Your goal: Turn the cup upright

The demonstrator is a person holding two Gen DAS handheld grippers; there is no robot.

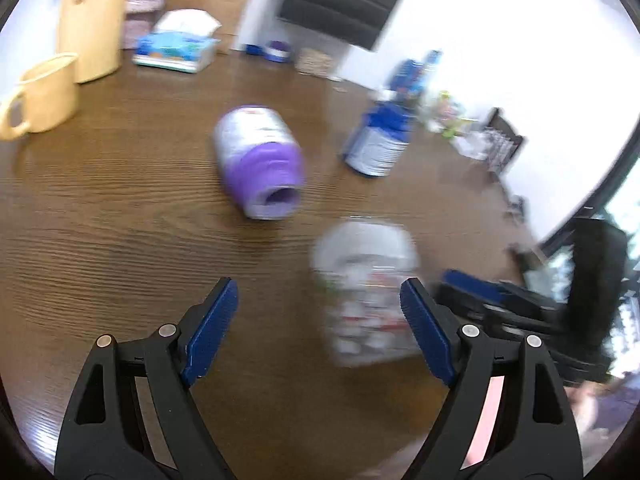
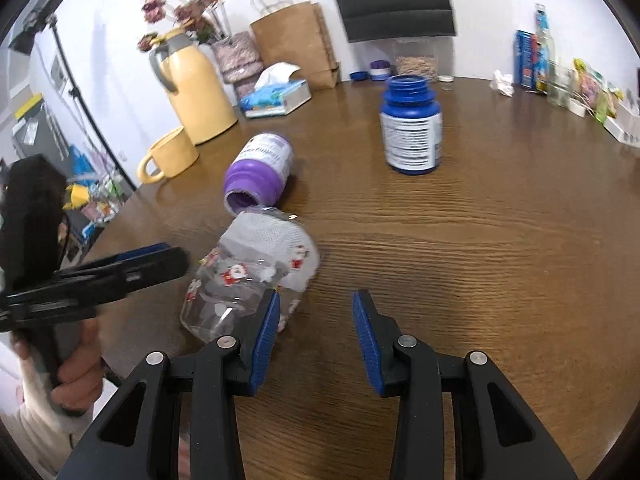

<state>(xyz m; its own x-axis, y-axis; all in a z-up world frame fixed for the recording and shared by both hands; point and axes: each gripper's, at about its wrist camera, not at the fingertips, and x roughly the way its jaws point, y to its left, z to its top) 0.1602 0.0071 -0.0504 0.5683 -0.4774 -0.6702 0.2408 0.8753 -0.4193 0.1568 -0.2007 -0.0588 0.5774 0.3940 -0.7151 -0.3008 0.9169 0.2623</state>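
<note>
A clear plastic cup with a red-and-white Santa print lies tilted on its side on the brown wooden table, mouth toward the near edge. My right gripper is open and empty, its left finger right beside the cup's lower wall. In the left wrist view the blurred cup sits just inside the right finger of my left gripper, which is open and empty. My left gripper also shows in the right wrist view, just left of the cup.
A purple-necked bottle lies on its side behind the cup. A blue bottle stands upright further back. A yellow mug, yellow jug, tissue box and paper bag stand at the back left.
</note>
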